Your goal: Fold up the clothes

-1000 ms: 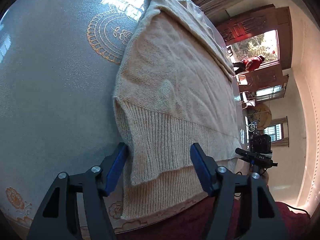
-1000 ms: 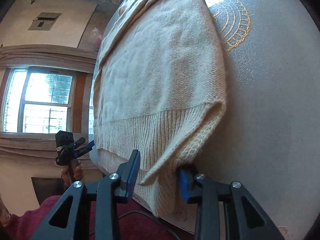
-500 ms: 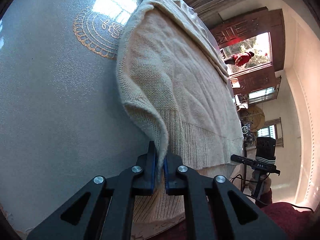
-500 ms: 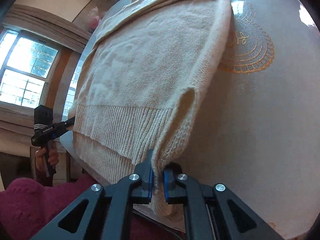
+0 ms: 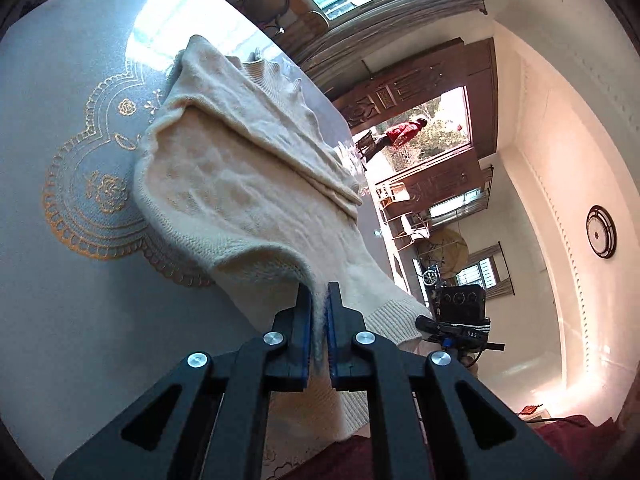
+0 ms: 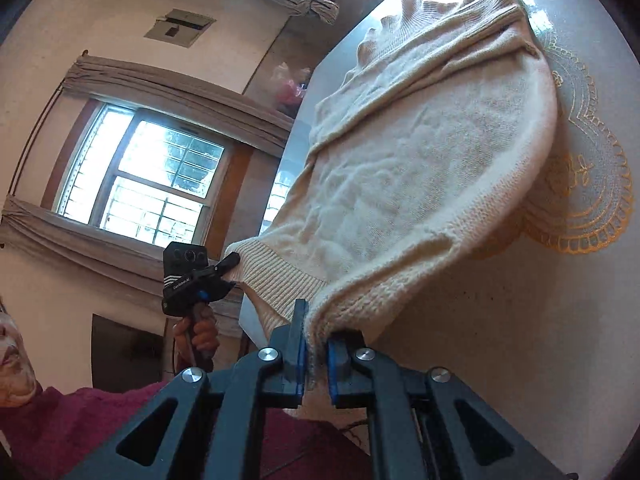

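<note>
A cream knitted sweater (image 5: 248,184) (image 6: 420,168) lies on a grey tablecloth with gold embroidery (image 5: 88,208) (image 6: 580,200), its collar at the far end. Its sleeves are folded across the chest. My left gripper (image 5: 319,300) is shut on the ribbed hem at one bottom corner and holds it above the table. My right gripper (image 6: 316,328) is shut on the hem at the other bottom corner, also raised. The lower half of the sweater hangs between the two grips in a sag. Each view shows the other gripper (image 5: 460,328) (image 6: 196,280) at the far corner.
The table's near edge (image 5: 280,456) runs just below the grippers, with the person's dark red sleeve (image 6: 100,420) behind it. A window, curtains and a wooden door stand beyond the table. A pink bag (image 6: 288,84) sits past the table's far side.
Both grippers closed on the hem corners, then rose with them. The sweater's lower part has come up off the table and moved toward the collar.
</note>
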{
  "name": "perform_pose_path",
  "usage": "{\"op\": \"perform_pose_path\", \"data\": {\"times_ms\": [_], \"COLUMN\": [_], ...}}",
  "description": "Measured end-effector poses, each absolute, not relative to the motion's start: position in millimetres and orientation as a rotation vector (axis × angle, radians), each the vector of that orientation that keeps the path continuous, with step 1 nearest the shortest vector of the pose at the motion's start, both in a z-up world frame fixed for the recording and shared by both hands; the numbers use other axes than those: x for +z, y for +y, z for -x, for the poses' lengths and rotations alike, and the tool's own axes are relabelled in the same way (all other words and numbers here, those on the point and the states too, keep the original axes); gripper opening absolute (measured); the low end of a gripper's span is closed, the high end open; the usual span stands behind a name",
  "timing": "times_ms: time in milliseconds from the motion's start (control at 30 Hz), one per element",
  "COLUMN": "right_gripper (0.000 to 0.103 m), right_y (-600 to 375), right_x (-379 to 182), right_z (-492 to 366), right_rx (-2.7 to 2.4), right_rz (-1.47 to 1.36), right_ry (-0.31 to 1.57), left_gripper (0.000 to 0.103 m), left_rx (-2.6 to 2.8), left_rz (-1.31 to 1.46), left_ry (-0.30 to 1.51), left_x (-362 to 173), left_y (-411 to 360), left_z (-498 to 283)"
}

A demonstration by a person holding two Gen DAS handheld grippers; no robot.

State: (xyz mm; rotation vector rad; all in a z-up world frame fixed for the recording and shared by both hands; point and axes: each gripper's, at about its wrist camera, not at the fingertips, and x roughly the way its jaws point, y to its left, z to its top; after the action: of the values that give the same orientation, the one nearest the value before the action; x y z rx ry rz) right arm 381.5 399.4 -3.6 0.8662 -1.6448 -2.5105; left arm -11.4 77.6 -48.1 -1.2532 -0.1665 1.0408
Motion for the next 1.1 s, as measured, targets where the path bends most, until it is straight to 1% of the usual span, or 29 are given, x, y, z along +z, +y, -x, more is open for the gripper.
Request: {"op": "perform_pose_path", "data": {"times_ms": [200,367,467,600,667,767,1000,1100], "right_gripper": [0.007,0.007,0.007,0.007,0.007,0.007,0.007,0.007], "right_y": [438.2,494.7,538.6,575.8,575.5,561.8,486.5,454.4], "right_x": [15.2,43.5,53.3,53.8,53.2,52.1,73.1,81.3], "right_z": [-371.6,-350.9,-333.8,-315.8,-316.6,-330.0,-404.5,-432.0], "right_rx": [-2.527,-2.602,-2.642,-2.686,-2.691,-2.697,-2.734,-2.766], "right_rz": [-0.679,-0.571,-0.529,-0.566,-0.57,-0.578,-0.427,-0.443], "right_ry": [-1.672,-1.617,-1.604,-1.583,-1.572,-1.571,-1.604,-1.62], "left_gripper": [0.006,0.006,0.006,0.006,0.006,0.006,0.006,0.006], "left_rx": [1.014,1.026,1.06,1.101,1.104,1.114,1.115,1.098], "left_rz": [1.16,1.094,1.07,1.053,1.035,1.038,1.051,1.104], "left_ry": [-0.249,-0.281,-0.291,-0.292,-0.272,-0.27,-0.303,-0.282], "left_x": [-7.9,22.4,33.0,36.5,35.8,30.9,35.4,26.2], "left_y": [135.0,185.8,220.8,248.0,245.6,219.6,135.6,105.1], "left_z": [24.2,48.3,64.3,73.2,70.8,67.8,54.7,42.3]}}
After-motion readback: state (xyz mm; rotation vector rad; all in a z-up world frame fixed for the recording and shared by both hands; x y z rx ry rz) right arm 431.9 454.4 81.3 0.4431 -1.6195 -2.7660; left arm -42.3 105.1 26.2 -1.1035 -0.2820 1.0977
